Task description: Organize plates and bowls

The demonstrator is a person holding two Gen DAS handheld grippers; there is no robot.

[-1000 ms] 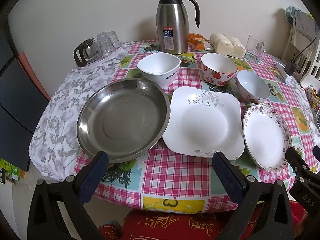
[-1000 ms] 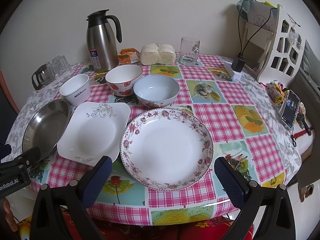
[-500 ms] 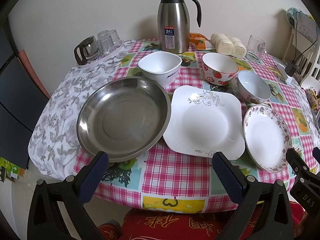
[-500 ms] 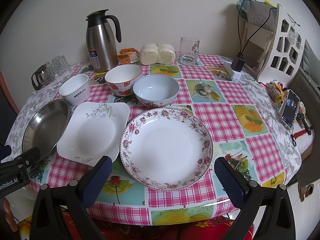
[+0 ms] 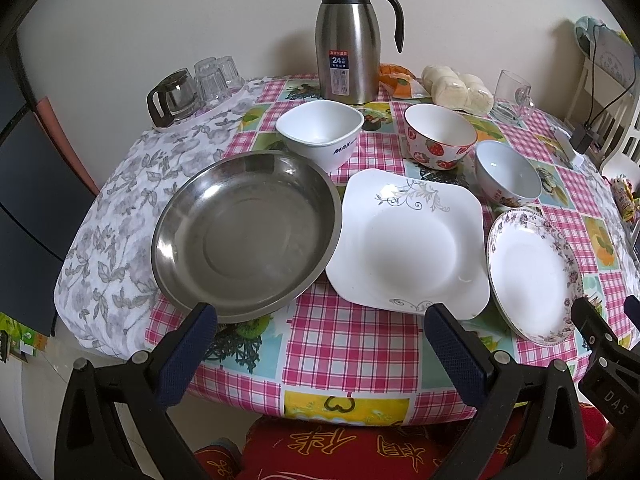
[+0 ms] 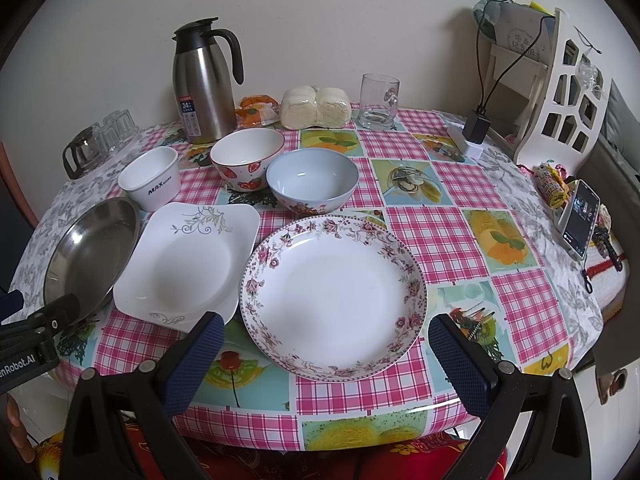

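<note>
On the surface (image 5: 340,344), the steel pan (image 5: 246,236) sits leftmost, light and tough. Beside it the square plate (image 5: 408,240), flowered plate (image 6: 332,296) and three bowls (image 6: 312,178) are slick, breakable china; pinch rims. Both grippers, left (image 5: 320,336) and right (image 6: 326,344), hover with fingers spread, empty.

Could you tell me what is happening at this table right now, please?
A person holds two grippers at the near edge of the table, both open and empty. The left gripper faces the steel pan and the square white plate; the right gripper faces the floral plate. Three bowls sit behind, unstacked. Nothing has been picked up yet.
</note>
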